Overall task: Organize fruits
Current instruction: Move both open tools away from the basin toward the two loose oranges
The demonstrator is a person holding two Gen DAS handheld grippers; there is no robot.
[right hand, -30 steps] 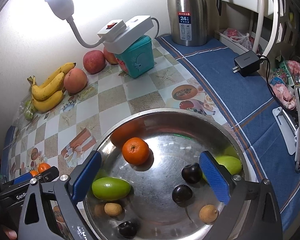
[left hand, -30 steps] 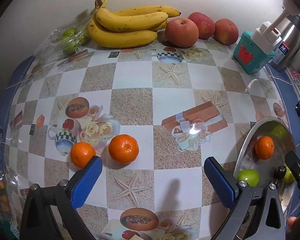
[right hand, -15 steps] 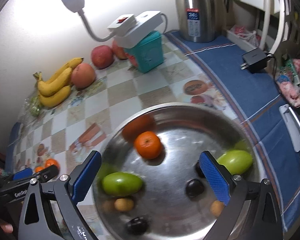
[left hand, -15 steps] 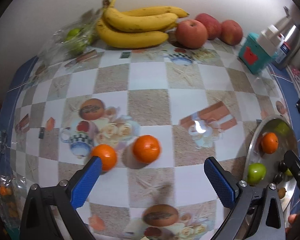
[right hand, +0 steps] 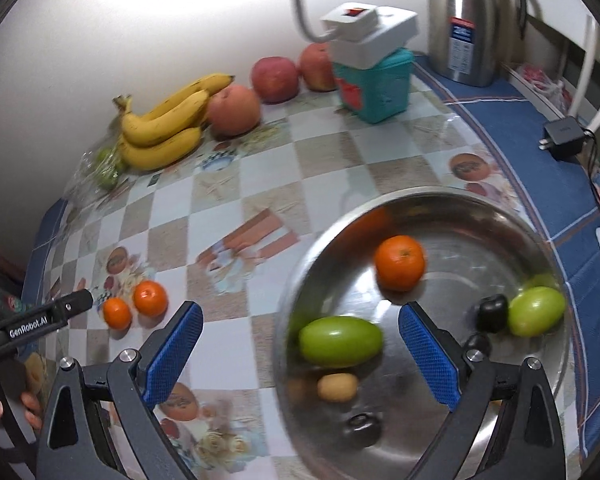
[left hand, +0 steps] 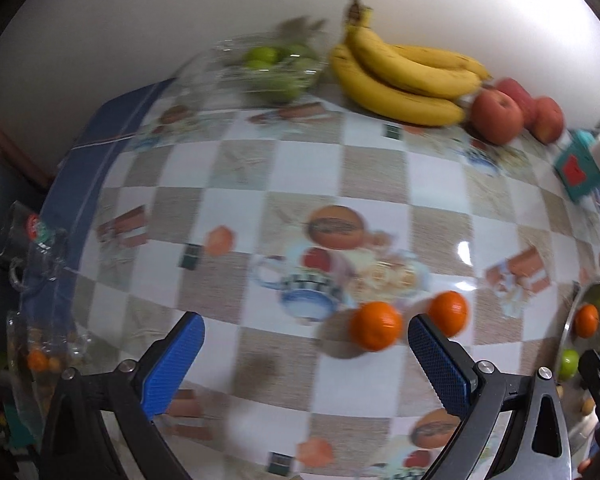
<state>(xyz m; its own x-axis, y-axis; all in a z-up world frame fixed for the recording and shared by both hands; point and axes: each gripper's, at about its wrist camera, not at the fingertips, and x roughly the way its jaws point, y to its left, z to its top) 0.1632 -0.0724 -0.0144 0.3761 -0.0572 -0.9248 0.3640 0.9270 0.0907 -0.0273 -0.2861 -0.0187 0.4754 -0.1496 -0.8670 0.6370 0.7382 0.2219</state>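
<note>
Since a second ago the left gripper (left hand: 304,354) has swung leftward: both loose tangerines, then at lower left of its view, now sit right of centre. Nearer tangerine (left hand: 376,325) lies just inside the right-hand pad; second tangerine (left hand: 448,313) is partly behind that pad. Frame blurred, so motion is ongoing.

Left gripper spread wide, holding nothing. Right gripper (right hand: 300,350) likewise spread and empty, hanging over the near-left rim of the steel bowl (right hand: 512,216), lower right of its view. Bowl already holds one tangerine, two green fruits, several small dark and tan ones. Bananas (left hand: 404,80) and apples (left hand: 498,116) along the wall, upper right.

Step in hand, as I judge it: pick a loose tangerine for the bowl. To do well: centre the nearer one between the pads, come down so the pads straddle its widest part, avoid nudging its neighbour, close gently. It is round and may roll.
</note>
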